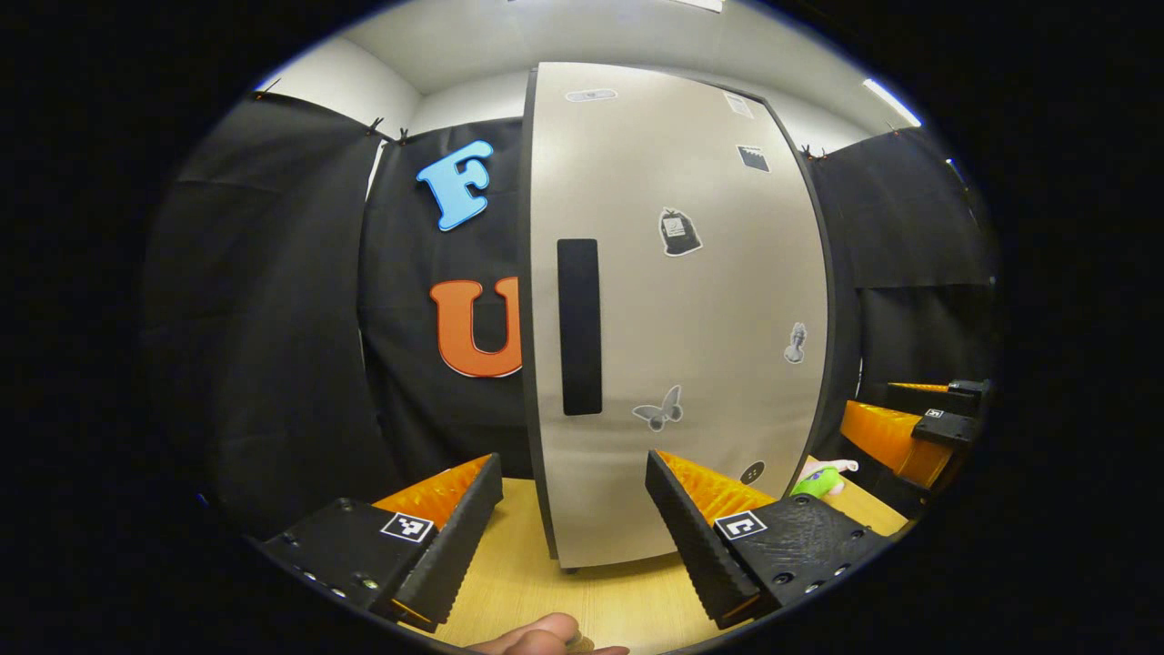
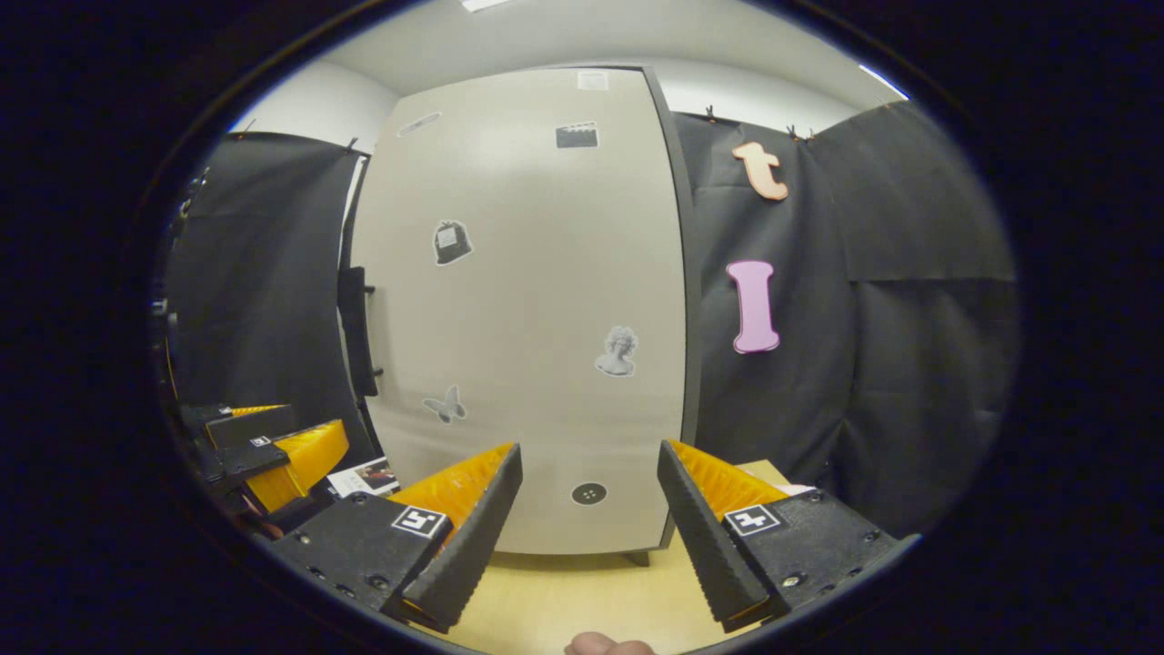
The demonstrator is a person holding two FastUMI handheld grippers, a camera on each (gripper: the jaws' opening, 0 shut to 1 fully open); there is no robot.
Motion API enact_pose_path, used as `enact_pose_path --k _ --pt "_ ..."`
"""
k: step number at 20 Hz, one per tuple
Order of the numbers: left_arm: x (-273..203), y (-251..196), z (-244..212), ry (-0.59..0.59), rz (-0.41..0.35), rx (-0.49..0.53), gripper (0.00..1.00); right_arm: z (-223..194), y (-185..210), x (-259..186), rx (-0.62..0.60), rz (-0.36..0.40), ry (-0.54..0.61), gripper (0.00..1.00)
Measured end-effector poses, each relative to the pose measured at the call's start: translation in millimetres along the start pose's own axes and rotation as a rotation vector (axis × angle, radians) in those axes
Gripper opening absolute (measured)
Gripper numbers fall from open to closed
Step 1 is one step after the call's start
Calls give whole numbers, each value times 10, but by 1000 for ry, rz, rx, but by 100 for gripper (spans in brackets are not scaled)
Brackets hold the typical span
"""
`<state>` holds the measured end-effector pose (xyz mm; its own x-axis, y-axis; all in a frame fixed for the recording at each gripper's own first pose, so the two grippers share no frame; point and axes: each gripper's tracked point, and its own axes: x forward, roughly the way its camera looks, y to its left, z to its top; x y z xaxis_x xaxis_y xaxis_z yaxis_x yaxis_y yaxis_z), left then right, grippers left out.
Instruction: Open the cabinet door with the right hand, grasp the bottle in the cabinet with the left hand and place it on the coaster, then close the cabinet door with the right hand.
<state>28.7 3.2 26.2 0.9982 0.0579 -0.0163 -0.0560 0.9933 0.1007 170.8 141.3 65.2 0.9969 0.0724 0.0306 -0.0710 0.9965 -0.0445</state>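
Left gripper view, one closed cabinet door (image 1: pixel 677 318), one handle (image 1: pixel 579 326), two grippers, left gripper (image 1: pixel 573 532), right gripper (image 2: pixel 589 528), jaws wide apart, empty.

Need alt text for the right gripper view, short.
A closed beige cabinet door with small stickers faces the camera, its black handle on the left edge. The right gripper, open, points at the door's lower part above a light wooden table. The left gripper sits lower left, near the handle side.
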Motion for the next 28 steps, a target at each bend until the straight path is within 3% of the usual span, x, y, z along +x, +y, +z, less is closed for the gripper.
enact_pose_path --k 7,8,9,28 --pt "-34 -73 -9 -6 -17 0 96 -43 -22 -42 18 2 14 94" --pt "-49 -66 -17 -2 -17 -2 100 -67 -20 -53 21 6 23 94" --pt "-63 -63 -22 0 -16 -7 96 -77 -21 -71 25 9 25 96" --pt "-369 -122 34 -23 -22 -5 96 -162 -3 -381 32 35 24 94"
